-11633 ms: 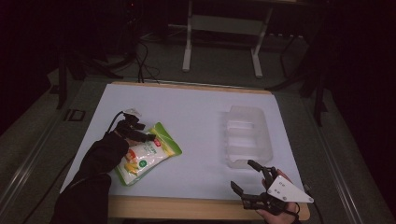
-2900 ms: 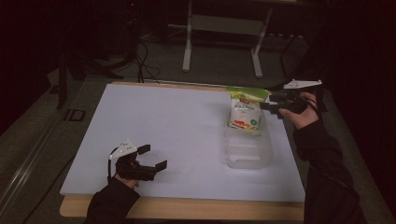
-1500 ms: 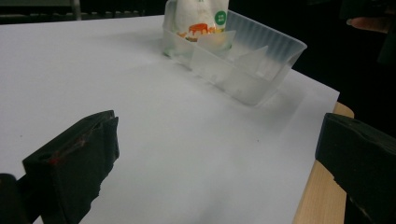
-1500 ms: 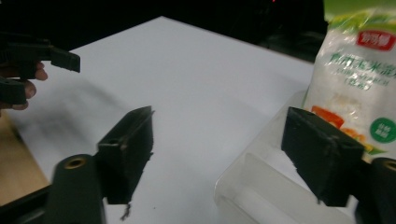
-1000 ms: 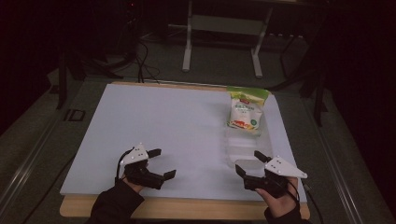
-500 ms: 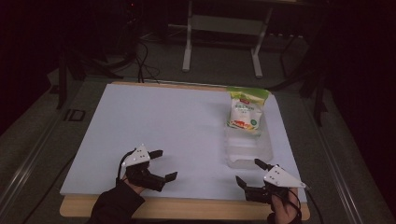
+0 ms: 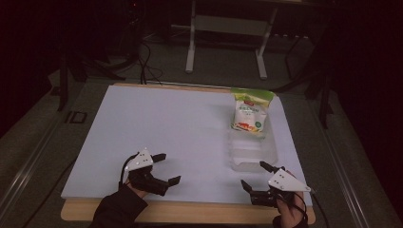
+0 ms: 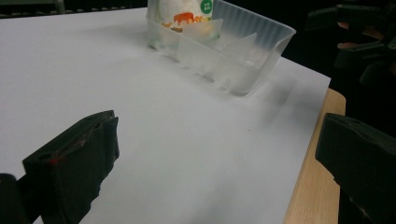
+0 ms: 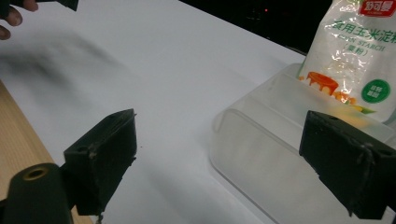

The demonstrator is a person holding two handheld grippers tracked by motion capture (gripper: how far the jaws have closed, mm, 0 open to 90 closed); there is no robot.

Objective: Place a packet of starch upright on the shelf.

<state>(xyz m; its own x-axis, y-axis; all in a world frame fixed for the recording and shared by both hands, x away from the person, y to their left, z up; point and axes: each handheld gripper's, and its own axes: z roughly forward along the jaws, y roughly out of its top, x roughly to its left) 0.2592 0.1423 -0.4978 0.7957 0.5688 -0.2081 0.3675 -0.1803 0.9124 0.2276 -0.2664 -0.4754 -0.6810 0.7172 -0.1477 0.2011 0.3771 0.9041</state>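
1. The bag of corn starch stands at the far end of the clear plastic box. It leans on the box's far wall, and its top sticks out over the rim.
2. The box sits on the white sheet that covers the bench, close to the right side.
3. The left tool is open. Nothing is between its jaws. It rests low over the near edge of the sheet.
4. The right tool is open too, as wide as it goes. It holds nothing. It is just in front of the near end of the box.
5. What could go wrong: the bag looks tall and floppy. I think it could tip over or slide down if the box gets a bump.
6. The right tool is very near the box. A small push forward could knock the box, and the box looks light, so it might slide on the smooth sheet.
7. The box is close to the right edge of the sheet. A push that way could send it off the sheet.
8. The safe thing is to keep both tools back from the box.
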